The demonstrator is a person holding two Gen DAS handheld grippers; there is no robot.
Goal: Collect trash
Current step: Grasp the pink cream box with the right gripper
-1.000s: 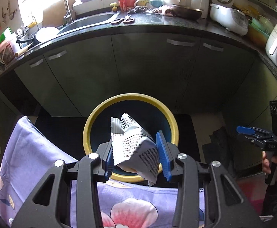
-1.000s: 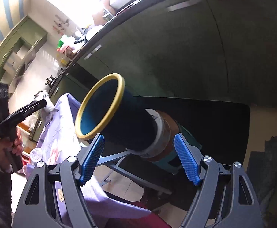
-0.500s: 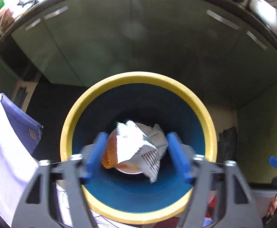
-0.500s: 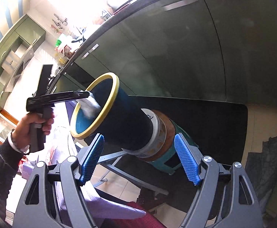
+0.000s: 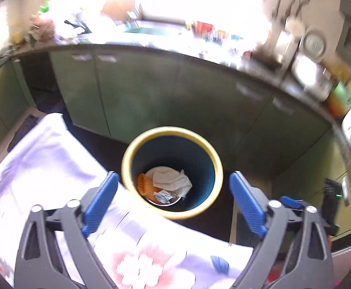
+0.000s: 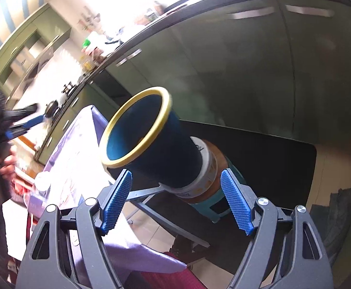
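Note:
A blue bin with a yellow rim (image 5: pixel 127 159) stands on the floor beside the cloth-covered table. At its bottom lies trash: a white crumpled tissue (image 5: pixel 171 179), an orange wrapper (image 5: pixel 144 187) and a silver wrapper (image 5: pixel 164 195). My left gripper (image 5: pixel 173 204) hangs above the bin, its jaws opening wide with nothing between them. My right gripper (image 6: pixel 176 200) stands open and empty, aimed at the bin's side (image 6: pixel 175 154). The left gripper (image 6: pixel 19 122) also shows at the far left of the right wrist view, held by a hand.
A lilac floral cloth (image 5: pixel 43 168) covers the table at the left. Green cabinets (image 5: pixel 151 96) under a cluttered dark counter run behind the bin. A black floor mat (image 6: pixel 271 159) lies under the bin. The table's metal leg (image 6: pixel 165 219) crosses below it.
The left gripper carried the silver wrapper over the bin, opened and let it drop inside, then pulled up and away to the left. The right gripper has hardly moved.

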